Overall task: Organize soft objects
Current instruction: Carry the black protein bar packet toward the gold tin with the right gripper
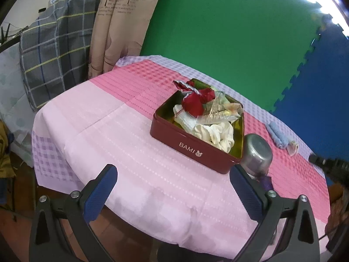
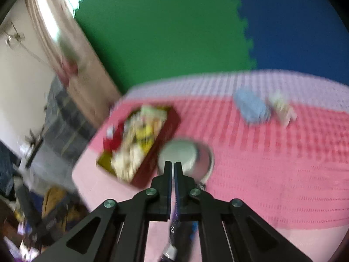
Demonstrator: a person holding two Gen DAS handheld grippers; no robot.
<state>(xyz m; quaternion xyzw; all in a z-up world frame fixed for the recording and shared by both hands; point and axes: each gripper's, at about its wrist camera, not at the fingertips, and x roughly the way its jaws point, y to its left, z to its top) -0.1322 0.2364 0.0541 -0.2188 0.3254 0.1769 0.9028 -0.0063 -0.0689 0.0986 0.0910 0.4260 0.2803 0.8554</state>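
Table (image 1: 122,131): round-edged top under a woven checked cloth; pale pink near the front edge, deeper pink across the middle, lilac checks along the far edge.
Tin (image 1: 192,150): rectangular red metal box, lid off, gold inside, white "BAMI" lettering and a small rabbit mark on its near wall. It sits in the middle of the table.
Tin contents: a cream ruffled scrunchie (image 1: 216,133) at the near end; a red crinkled wrapper (image 1: 194,102) with silver edges at the far end; a clear crumpled bag (image 1: 218,111) between them, over a white ribbed fabric piece.
Bowl (image 1: 257,152): dull steel, round, upside down, just beside the tin's right corner.
Blue cloth (image 1: 277,135): soft light-blue roll with a ribbed texture, lying near the table's far right edge, well apart from the tin.
Packet (image 1: 292,147): small pale item just beside the blue cloth; too small to identify.
Left gripper (image 1: 172,187): black frame, blue textured pads, jaws spread wide with nothing between them, over the table's front edge.
Right gripper (image 2: 173,170): black fingers pressed together, pinching a thin purple wrapper (image 2: 174,224) with a silver end that hangs down behind the pads. This view is motion-blurred.
Backdrop: green and blue foam mats with jigsaw edges; a beige printed curtain and grey plaid fabric at the left.
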